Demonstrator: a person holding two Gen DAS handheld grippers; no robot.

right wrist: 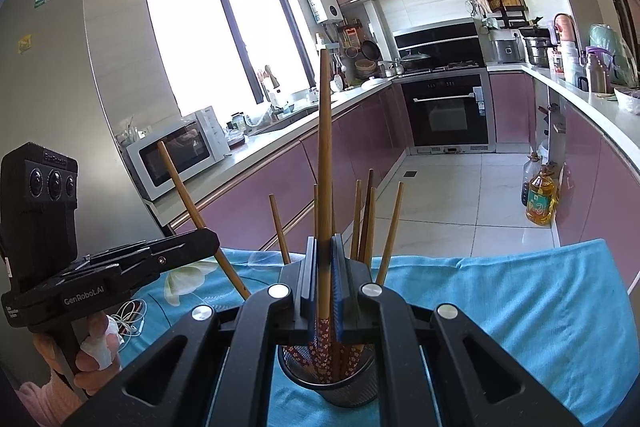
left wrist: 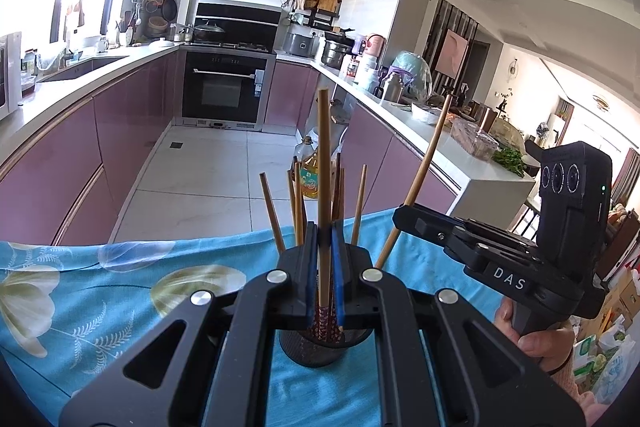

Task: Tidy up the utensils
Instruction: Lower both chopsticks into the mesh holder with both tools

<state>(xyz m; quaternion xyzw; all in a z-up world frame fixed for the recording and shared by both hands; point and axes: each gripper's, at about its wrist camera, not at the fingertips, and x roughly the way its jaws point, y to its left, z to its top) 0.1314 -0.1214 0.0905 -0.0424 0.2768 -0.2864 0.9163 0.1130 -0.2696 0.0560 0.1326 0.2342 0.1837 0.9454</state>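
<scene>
A black mesh cup point(left wrist: 316, 347) point(right wrist: 334, 389) stands on the blue cloth with several wooden chopsticks point(left wrist: 276, 215) point(right wrist: 390, 235) upright in it. My left gripper point(left wrist: 324, 233) is shut on one long chopstick point(left wrist: 324, 167), held nearly upright, its red patterned end down in the cup's mouth. My right gripper point(right wrist: 325, 245) is shut on another chopstick point(right wrist: 325, 155) in the same way over the cup. Each gripper shows in the other's view: the right gripper point(left wrist: 402, 215) pinches a slanted chopstick point(left wrist: 426, 167), and the left gripper point(right wrist: 214, 241) pinches a slanted chopstick point(right wrist: 186, 191).
A blue floral cloth point(left wrist: 120, 287) point(right wrist: 500, 307) covers the table, whose far edge drops to the tiled kitchen floor. White earphones point(right wrist: 130, 315) lie on the cloth at left. An oil bottle point(right wrist: 540, 201) stands on the floor by pink cabinets. A hand point(left wrist: 536, 339) grips each handle.
</scene>
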